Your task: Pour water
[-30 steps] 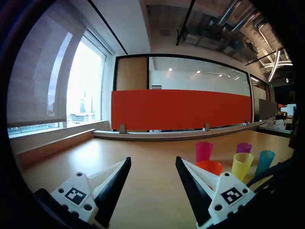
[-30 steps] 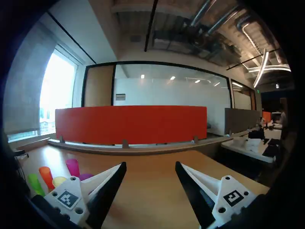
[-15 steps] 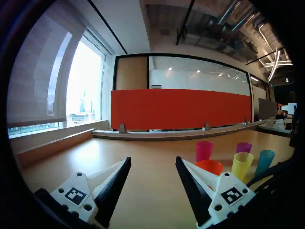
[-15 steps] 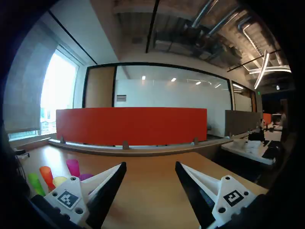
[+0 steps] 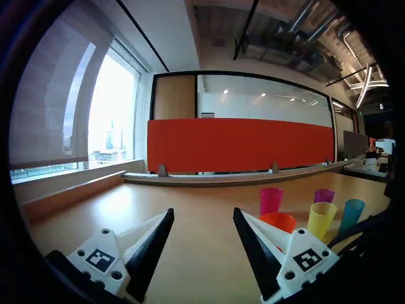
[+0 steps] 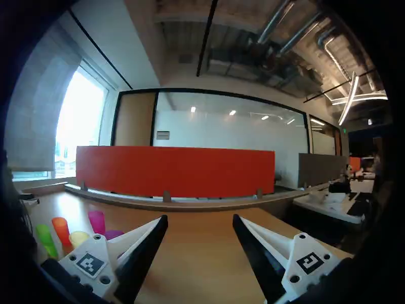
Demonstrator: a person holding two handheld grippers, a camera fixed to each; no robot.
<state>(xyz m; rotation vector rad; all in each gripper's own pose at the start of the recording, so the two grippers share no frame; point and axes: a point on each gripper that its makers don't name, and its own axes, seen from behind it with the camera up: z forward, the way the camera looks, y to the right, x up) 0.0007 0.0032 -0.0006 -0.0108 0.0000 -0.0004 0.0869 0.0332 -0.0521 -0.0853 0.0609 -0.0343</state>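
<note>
Several coloured plastic cups stand on the wooden table. In the left gripper view they are at the right: a pink cup (image 5: pixel 271 200), a purple cup (image 5: pixel 324 195), a yellow cup (image 5: pixel 322 220), a blue cup (image 5: pixel 352 215) and an orange cup (image 5: pixel 278 223) partly behind the right finger. My left gripper (image 5: pixel 202 220) is open and holds nothing, left of the cups. In the right gripper view the cups sit far left: green cup (image 6: pixel 44 240), orange cup (image 6: pixel 61 231), pink cup (image 6: pixel 96 222), yellow cup (image 6: pixel 78 238). My right gripper (image 6: pixel 200 225) is open over bare table.
An orange divider panel (image 5: pixel 238 144) runs along the table's far edge (image 5: pixel 228 178). A bright window (image 5: pixel 109 121) and a low ledge (image 5: pixel 71 187) are at the left. Another desk with dark items (image 6: pixel 334 197) stands to the right, past the table's edge.
The right gripper view has tilted slightly upward, so the divider and cups sit a little lower. The left gripper has not moved. Both stay open.
</note>
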